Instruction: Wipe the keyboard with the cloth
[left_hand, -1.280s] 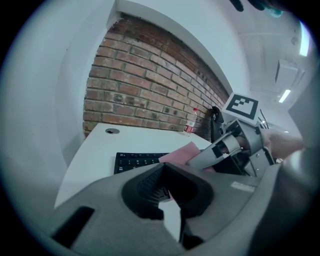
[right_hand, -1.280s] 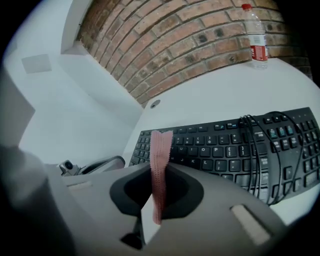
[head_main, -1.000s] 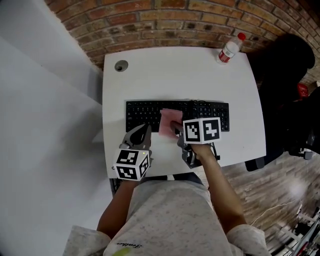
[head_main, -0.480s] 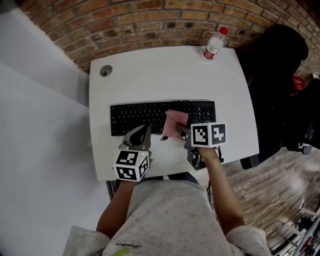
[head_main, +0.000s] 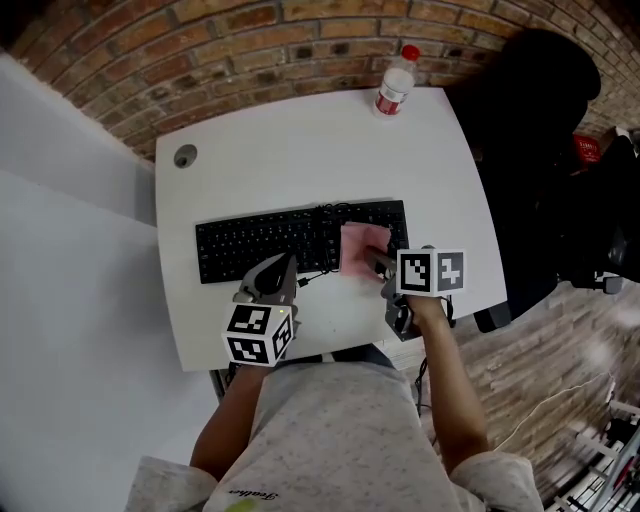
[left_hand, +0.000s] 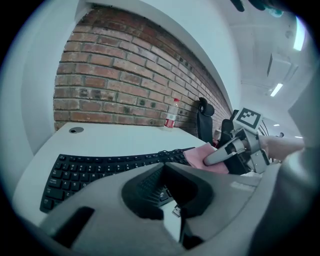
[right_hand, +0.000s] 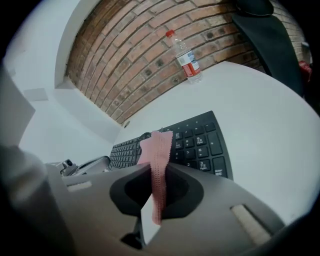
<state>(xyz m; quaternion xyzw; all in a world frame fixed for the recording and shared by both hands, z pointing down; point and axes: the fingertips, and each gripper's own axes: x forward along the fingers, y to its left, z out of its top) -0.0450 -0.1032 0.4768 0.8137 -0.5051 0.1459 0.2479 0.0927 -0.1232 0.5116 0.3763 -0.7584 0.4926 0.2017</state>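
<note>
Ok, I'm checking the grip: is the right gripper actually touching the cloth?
Touching. The right gripper view shows the cloth pinched between the jaws of the right gripper, with its end hanging below them.

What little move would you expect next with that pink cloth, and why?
Probably slide the right gripper a little to the right: its fingers pinch the pink cloth, which rests on the keyboard beside the number keys, uncovered at that end.

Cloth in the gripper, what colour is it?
Pink. The cloth shows best in the right gripper view.
</note>
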